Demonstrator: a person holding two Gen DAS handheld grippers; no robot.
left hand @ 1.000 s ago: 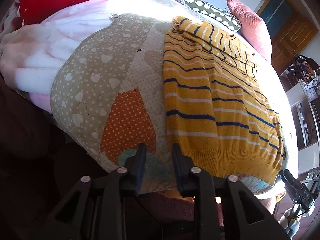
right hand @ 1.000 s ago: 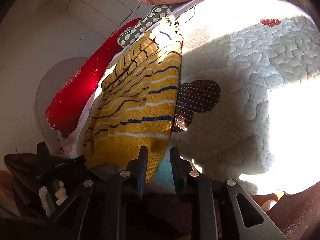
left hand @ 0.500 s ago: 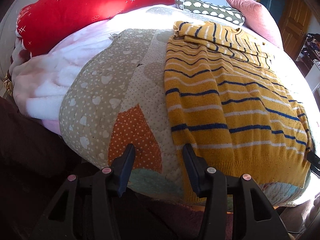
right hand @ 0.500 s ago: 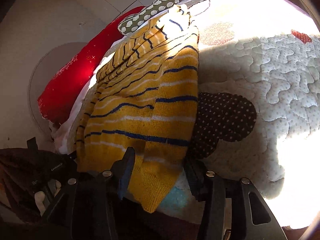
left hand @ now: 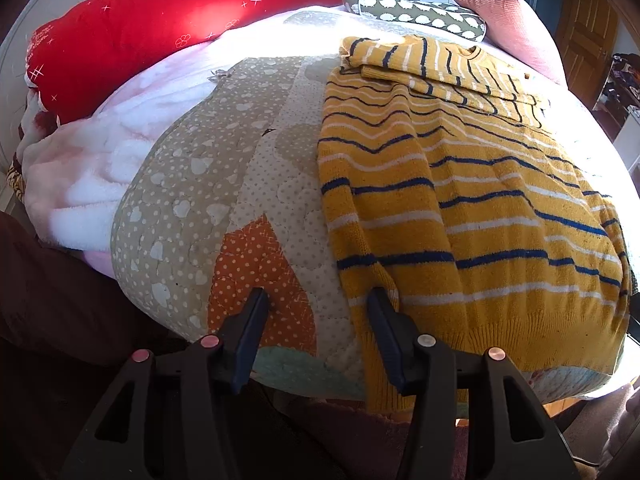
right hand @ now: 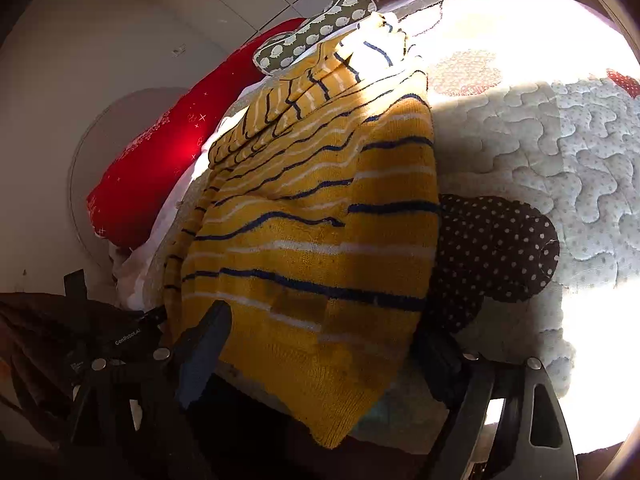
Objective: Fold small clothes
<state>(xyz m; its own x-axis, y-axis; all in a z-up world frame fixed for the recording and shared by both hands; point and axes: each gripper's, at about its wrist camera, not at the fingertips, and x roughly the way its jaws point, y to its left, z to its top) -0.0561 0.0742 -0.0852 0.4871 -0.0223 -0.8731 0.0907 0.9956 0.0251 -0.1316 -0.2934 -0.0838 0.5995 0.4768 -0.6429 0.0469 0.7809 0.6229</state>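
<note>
Left wrist view: mustard-yellow knit sweater with navy and white stripes (left hand: 460, 200) lies flat on the patchwork quilted bed (left hand: 192, 200); left gripper (left hand: 316, 304) has just been opening, nothing clamped. Right wrist view: right gripper (right hand: 320, 332) just spread wide, straddling the hem corner, released.

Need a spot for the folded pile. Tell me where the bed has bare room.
Bare quilt lies between the yellow striped sweater and the fluffy white blanket. In the right wrist view, more open quilt runs past the sweater's other edge, around the brown dotted patch. The head end is crowded: red cushion, patterned pillow, pink pillow.
</note>
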